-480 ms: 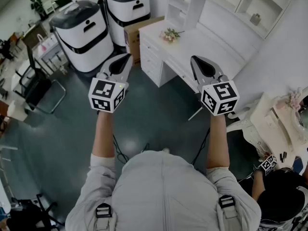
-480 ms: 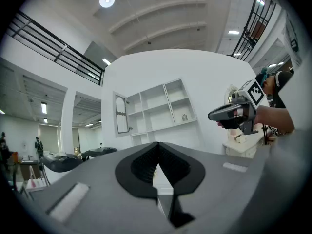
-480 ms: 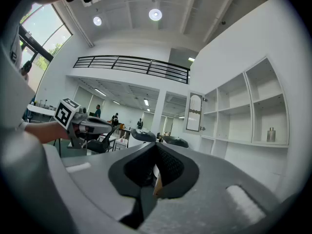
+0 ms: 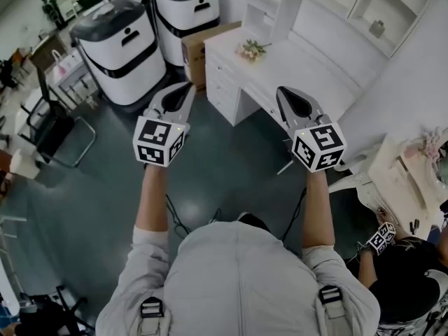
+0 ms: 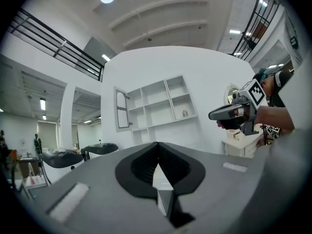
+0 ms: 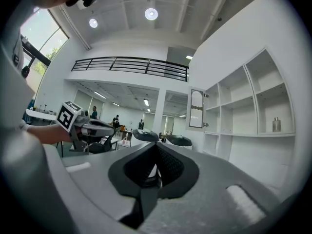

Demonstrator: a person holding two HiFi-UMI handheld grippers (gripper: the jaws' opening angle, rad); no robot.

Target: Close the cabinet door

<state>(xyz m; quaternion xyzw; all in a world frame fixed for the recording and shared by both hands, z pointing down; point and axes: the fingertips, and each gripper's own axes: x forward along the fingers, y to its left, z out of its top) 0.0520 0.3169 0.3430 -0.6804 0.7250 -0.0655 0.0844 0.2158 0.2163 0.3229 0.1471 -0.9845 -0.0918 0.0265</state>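
Note:
A white wall shelf unit [image 5: 161,104] has a narrow cabinet door [image 5: 122,109] standing open at its left end; in the right gripper view that door [image 6: 197,108] is right of centre, far off. Both grippers are held level in mid-air above the dark floor, well short of the shelf unit [image 4: 280,9]. My left gripper [image 4: 178,93] is shut with nothing in it, its jaws meeting at the tip [image 5: 157,145]. My right gripper [image 4: 290,98] also looks shut and empty [image 6: 156,145]. Each gripper shows in the other's view.
A white desk with drawers [image 4: 231,89] stands ahead under the shelves, with flowers [image 4: 250,49] on it. A cardboard box [image 4: 206,42] and two white-and-black machines [image 4: 119,44] stand at the back left, a chair [image 4: 59,128] at left. Another person [image 4: 413,278] is at the lower right.

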